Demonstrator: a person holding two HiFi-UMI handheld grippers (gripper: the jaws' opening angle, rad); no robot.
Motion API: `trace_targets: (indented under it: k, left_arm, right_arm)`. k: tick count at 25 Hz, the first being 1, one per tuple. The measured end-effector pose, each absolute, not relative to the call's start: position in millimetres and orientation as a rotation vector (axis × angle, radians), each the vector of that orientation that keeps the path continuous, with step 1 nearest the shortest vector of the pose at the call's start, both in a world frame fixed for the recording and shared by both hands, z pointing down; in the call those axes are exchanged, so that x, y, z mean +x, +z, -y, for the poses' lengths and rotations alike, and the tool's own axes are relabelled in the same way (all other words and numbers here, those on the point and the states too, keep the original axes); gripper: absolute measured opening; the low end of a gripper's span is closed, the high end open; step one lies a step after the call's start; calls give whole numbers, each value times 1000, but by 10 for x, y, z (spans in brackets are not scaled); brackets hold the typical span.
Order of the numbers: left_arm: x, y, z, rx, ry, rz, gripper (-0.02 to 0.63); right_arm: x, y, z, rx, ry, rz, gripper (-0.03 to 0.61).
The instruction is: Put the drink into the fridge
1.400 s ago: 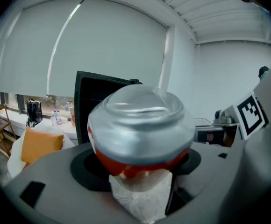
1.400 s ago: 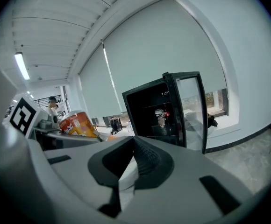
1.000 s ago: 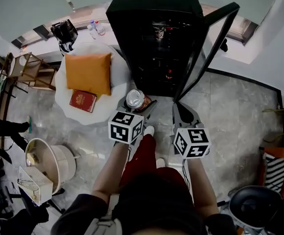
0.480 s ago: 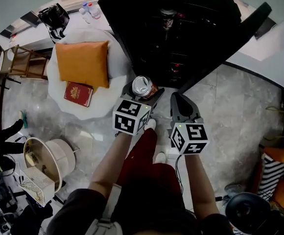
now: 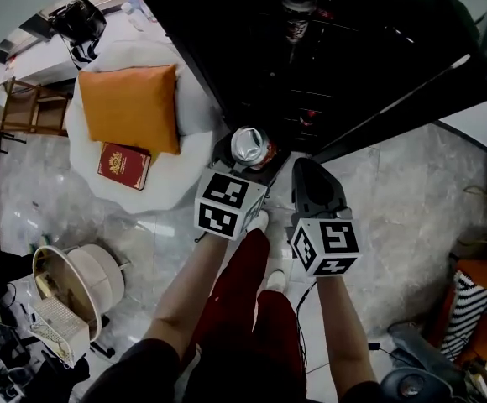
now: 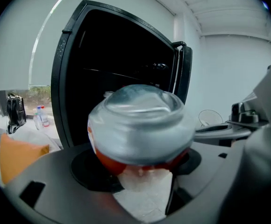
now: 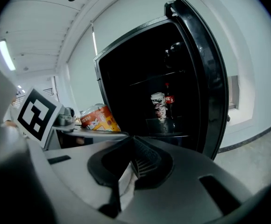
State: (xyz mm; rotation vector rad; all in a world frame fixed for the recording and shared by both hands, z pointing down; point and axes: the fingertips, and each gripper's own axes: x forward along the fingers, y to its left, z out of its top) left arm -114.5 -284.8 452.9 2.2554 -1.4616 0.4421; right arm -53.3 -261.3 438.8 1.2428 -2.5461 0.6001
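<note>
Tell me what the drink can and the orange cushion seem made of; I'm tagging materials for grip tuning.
Drink can: thin metal, probably aluminium, going by the glossy silver lid and shoulder; the wall is printed red-orange.
Orange cushion: fabric by its look, matte with no shine and softly rounded edges; the filling is unseen.

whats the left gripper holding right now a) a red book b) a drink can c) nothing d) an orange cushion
b: in the left gripper view the left gripper has its jaws closed on a drink can with a silver top and red body, held up in front of the open fridge.
</note>
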Motion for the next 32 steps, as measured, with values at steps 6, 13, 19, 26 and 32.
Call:
trace_targets:
  k: [6,13,19,26,32]
  left_arm:
    - [-1171,4863,3002,2256,415,1447,341]
    - [-1180,5201,3232,2283,452,1478,341]
    - [-1190,5404,3431,2277,459,1500,341]
    - [-1209,5519,3708,2279,460,1511,341]
    - [-1244,5565,3979,2274,457,1508,341]
  right_arm:
    - [-522,4760,2709,1278,603,2513,17]
    - [-480,5113,2850,1284,575,2505,17]
    - [-472,5352,3024,1300,564,2498,17]
    - [-549,5544,3180,1283,566,2491,17]
    - [-608,5568,3407,1298,559,2486,17]
